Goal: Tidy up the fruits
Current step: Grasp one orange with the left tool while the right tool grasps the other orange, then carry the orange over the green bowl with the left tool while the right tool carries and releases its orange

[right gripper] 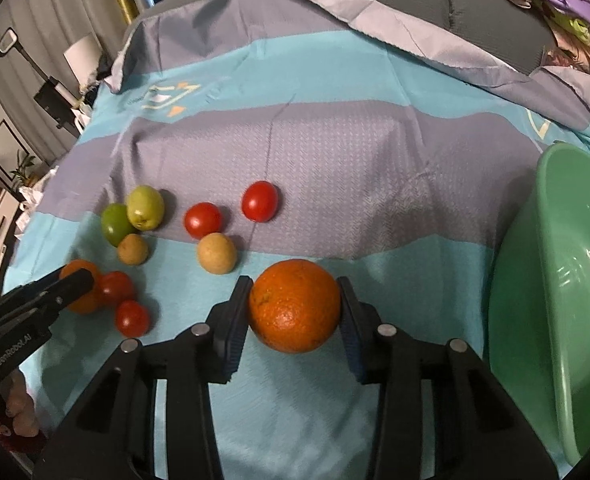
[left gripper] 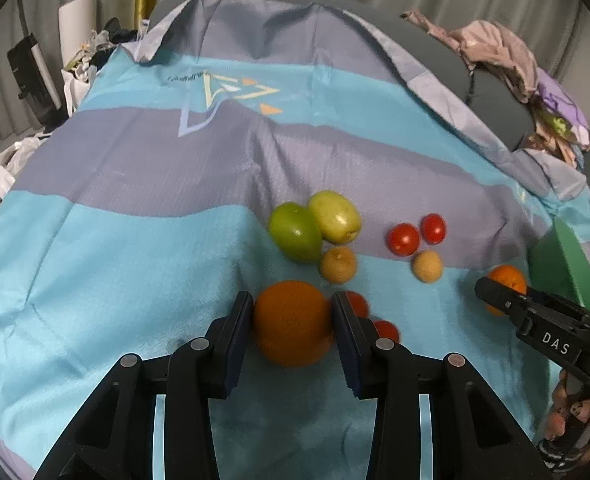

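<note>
Striped blue-grey cloth (left gripper: 135,248), green basin (right gripper: 555,320)

I'm working over a bed (left gripper: 115,240) covered with a striped blue and grey sheet (right gripper: 335,152), wrinkled, its far edge folded back over the grey mattress. Lying on the sheet: two green apples (left gripper: 295,232) touching each other, a small tan fruit (left gripper: 338,264) just beside them, two red tomatoes (left gripper: 403,239) close together with another tan fruit (left gripper: 427,266) next to them. Two more tomatoes (right gripper: 117,288) sit toward the near edge, beside one orange (left gripper: 291,320). A second orange (right gripper: 295,306) lies further toward the right edge, near a green basin (right gripper: 555,280). A heap of crumpled clothes (left gripper: 507,52) sits at the far right corner.
</note>
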